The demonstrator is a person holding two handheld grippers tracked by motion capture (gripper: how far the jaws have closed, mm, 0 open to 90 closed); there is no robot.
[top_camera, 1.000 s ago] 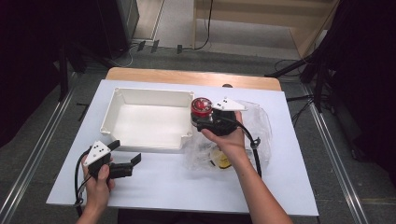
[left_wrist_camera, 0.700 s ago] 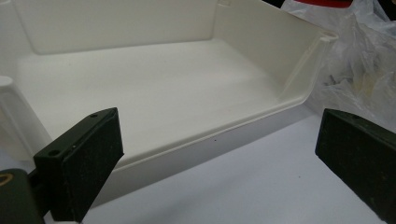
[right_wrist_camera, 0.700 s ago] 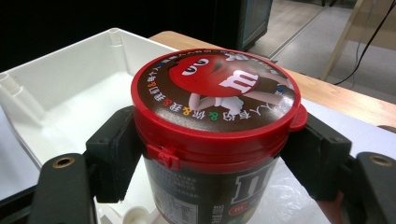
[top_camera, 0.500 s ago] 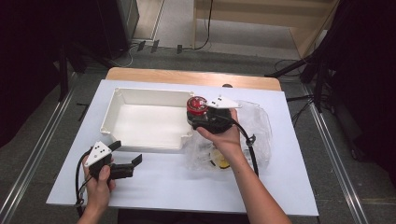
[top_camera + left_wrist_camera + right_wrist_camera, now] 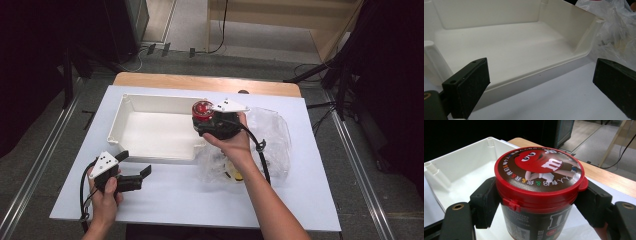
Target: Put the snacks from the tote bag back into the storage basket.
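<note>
I've got the right claw [image 5: 537,202] clamped on the red-lidded M&M's tub [image 5: 539,192], pads on both sides just under the lid, tub upright over the right edge of the white bin [image 5: 131,107]. Left claw [image 5: 541,85] is wide w/ nothing btwn pads, low on the bench [image 5: 200,200] facing the bin's front wall. Crumpled clear plastic bag [image 5: 272,132] lies just right of the bin.

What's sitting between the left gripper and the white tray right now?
Nothing: bare white table lies between the open left gripper and the white tray near wall. The left gripper view shows it best: empty jaws, then table, then tray rim.
</note>
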